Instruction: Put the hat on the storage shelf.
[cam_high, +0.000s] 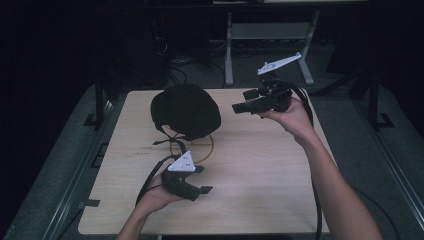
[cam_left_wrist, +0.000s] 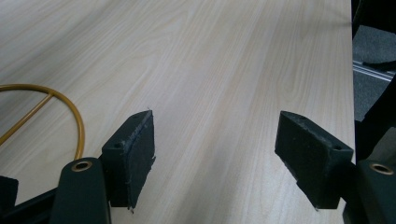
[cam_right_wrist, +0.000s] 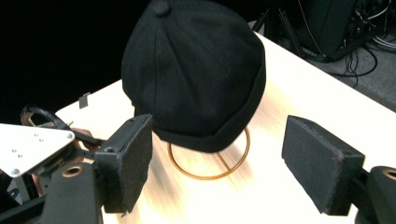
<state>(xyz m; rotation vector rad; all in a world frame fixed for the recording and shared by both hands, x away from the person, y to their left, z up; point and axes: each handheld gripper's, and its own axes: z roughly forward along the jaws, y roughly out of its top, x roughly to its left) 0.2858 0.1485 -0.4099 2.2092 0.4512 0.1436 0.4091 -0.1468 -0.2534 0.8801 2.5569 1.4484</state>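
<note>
Cap (cam_high: 186, 110) sits on a gold wire stand (cam_high: 202, 150) toward the far left of the table (cam_high: 260, 190), and everything turns on which gripper faces it. Nearest the person, the left gripper (cam_high: 202, 179) rests on the table just short of the stand's ring, jaws wide apart and empty, pointing right, past the cap and not at it. Farther off, the right gripper (cam_high: 239, 107) hovers beside the cap's right flank, jaws spread wide with nothing between them, aimed straight at its brim. In the right gripper view the cap (cam_right_wrist: 196, 70) lies dead ahead, so the right hand (cam_high: 290, 117) looks better placed to take it.
</note>
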